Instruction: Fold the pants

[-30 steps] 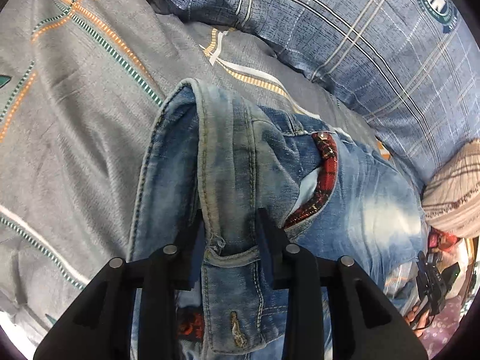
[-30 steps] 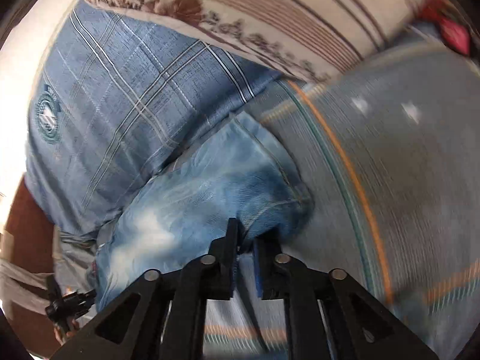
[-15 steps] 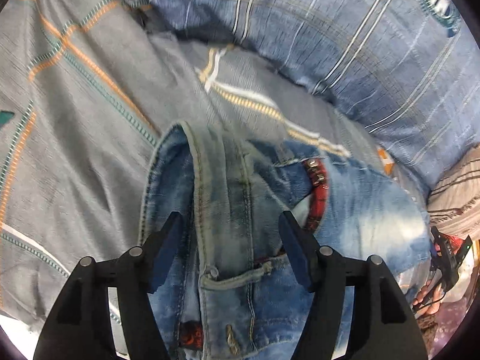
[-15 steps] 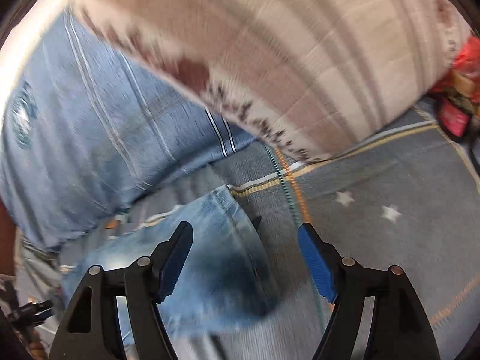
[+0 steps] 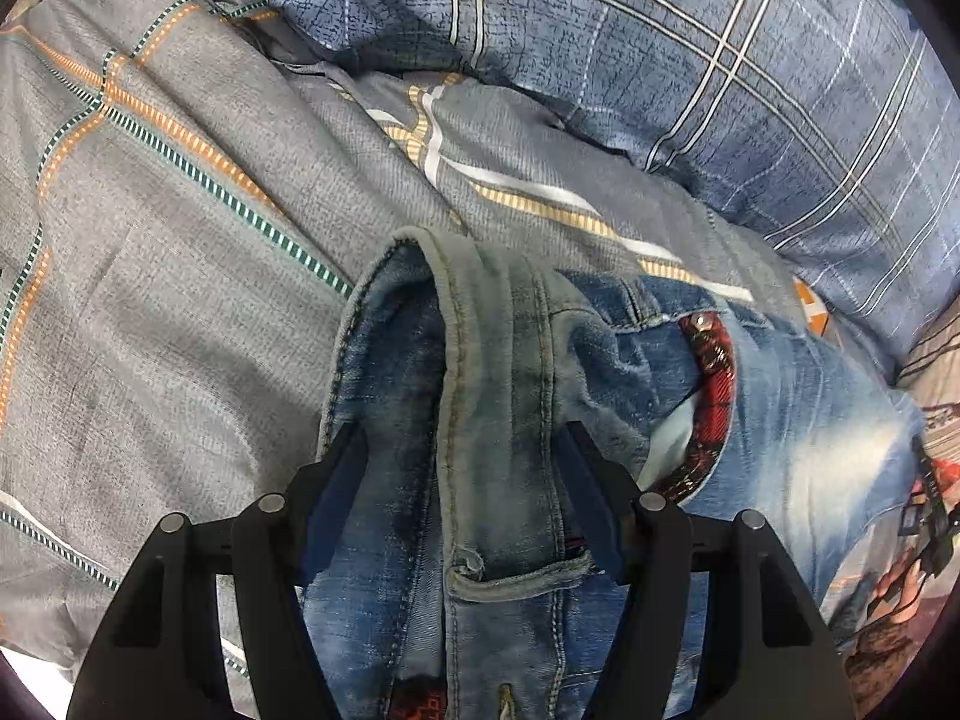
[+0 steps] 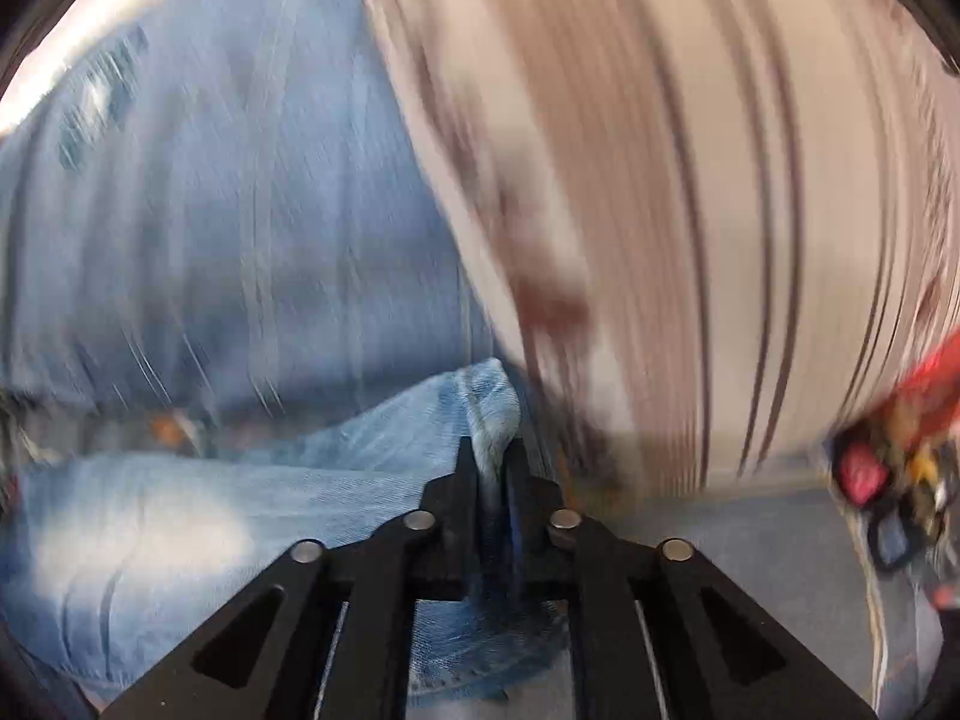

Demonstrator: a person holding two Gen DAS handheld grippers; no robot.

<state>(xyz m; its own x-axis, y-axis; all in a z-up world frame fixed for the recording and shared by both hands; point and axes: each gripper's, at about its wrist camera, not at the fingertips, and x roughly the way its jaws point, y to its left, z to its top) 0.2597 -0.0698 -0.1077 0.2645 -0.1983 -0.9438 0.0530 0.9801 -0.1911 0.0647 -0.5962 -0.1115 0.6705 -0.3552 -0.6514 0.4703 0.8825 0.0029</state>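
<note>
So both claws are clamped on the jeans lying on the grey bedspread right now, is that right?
Not quite. Only the right claw is clamped on the jeans, as the right wrist view shows. In the left wrist view the left claw stands open, its pads either side of the waistband, over the grey bedspread.

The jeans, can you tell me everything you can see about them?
The jeans are faded blue denim with pale worn patches, lying folded on a grey bedsheet. The waistband, with its belt loop, rises in a hump, and a pocket shows red checked lining. The left hand-held gripper is open, its fingers on either side of the waistband, not pinching. The right hand-held gripper has just closed on a denim edge.
</note>
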